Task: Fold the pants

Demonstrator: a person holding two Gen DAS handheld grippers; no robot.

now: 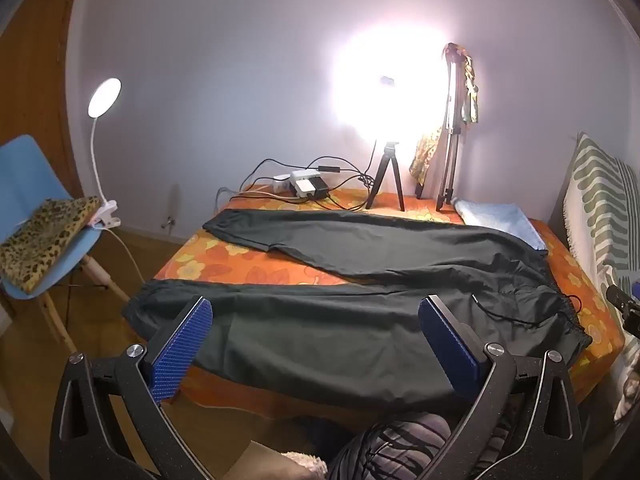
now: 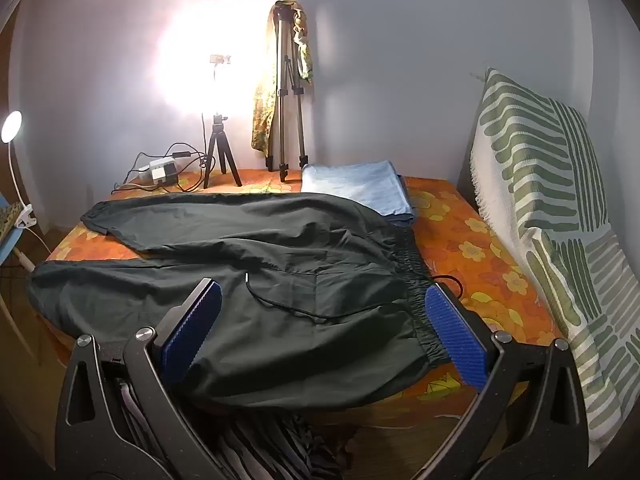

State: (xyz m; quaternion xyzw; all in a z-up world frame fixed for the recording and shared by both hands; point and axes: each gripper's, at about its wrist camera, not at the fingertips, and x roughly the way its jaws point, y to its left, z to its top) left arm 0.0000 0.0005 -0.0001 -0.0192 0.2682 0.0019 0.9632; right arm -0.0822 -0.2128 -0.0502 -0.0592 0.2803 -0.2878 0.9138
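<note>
Left wrist view looks over a pair of dark green, thin-fabric pants (image 1: 360, 288) spread flat across a bed with an orange flowered cover (image 1: 248, 268). Their two legs run away to the left of the waistband, splayed apart in a narrow V, and the near leg's cuff hangs past the bed's left edge. The elastic waistband (image 2: 416, 292) lies at the right end, a black drawstring (image 2: 288, 308) trailing across the cloth beside it.

The left gripper (image 1: 316, 344) hangs above the near leg with its blue pads spread wide, grasping nothing. The right gripper (image 2: 324, 328) hovers over the waistband end, equally wide and empty.

Folding has not begun, I judge. To start well, one tool should pinch the near waistband corner and the other the near cuff, lifting together so that leg lands squarely on the far one, drawstring tucked in first.

No containers are in sight; only a folded pale blue cloth (image 2: 356, 188) lies beyond the waistband.
</note>
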